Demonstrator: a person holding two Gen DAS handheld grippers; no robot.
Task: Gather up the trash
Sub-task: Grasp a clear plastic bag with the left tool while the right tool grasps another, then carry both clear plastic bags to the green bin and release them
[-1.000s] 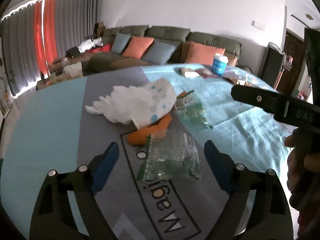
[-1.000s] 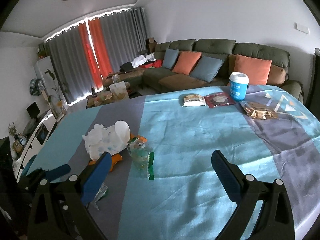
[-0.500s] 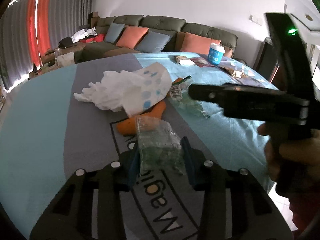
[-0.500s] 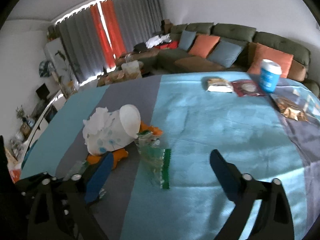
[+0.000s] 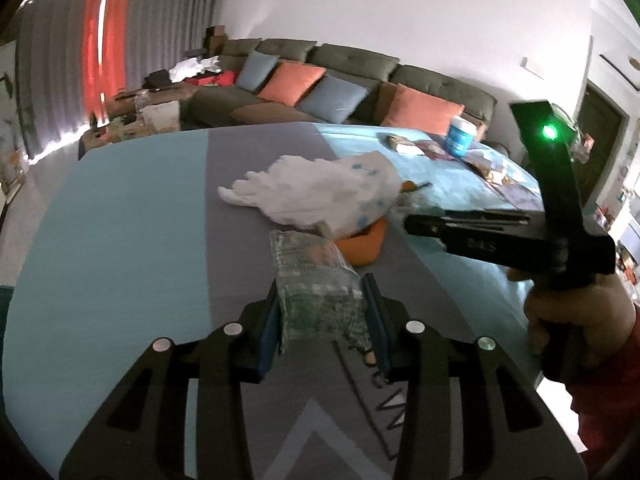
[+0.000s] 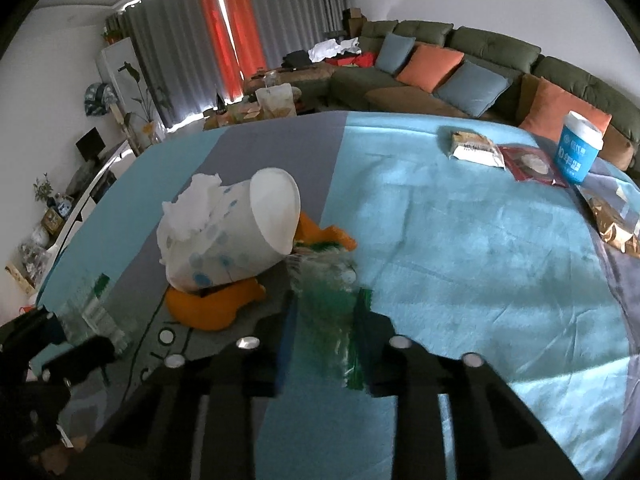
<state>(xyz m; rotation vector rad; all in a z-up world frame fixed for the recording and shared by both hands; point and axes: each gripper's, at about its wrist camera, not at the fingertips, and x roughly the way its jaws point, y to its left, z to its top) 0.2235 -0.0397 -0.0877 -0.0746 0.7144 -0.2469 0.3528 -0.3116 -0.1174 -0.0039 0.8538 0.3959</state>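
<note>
Left gripper [image 5: 323,314] jaws closed on a clear wrapper [image 5: 316,280], right gripper [image 6: 325,334] jaws closed on a green-edged wrapper [image 6: 330,300], tipped paper cup [image 6: 236,236] beside them on the table [image 6: 460,248].

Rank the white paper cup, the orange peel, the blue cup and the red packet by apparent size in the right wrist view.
1. white paper cup
2. orange peel
3. blue cup and red packet: about alike; both lie farther off, so true size is unsure.

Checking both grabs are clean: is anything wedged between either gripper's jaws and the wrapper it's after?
Nothing visible: the left gripper pinches its clear wrapper directly, and the right gripper its green-edged wrapper.
</note>
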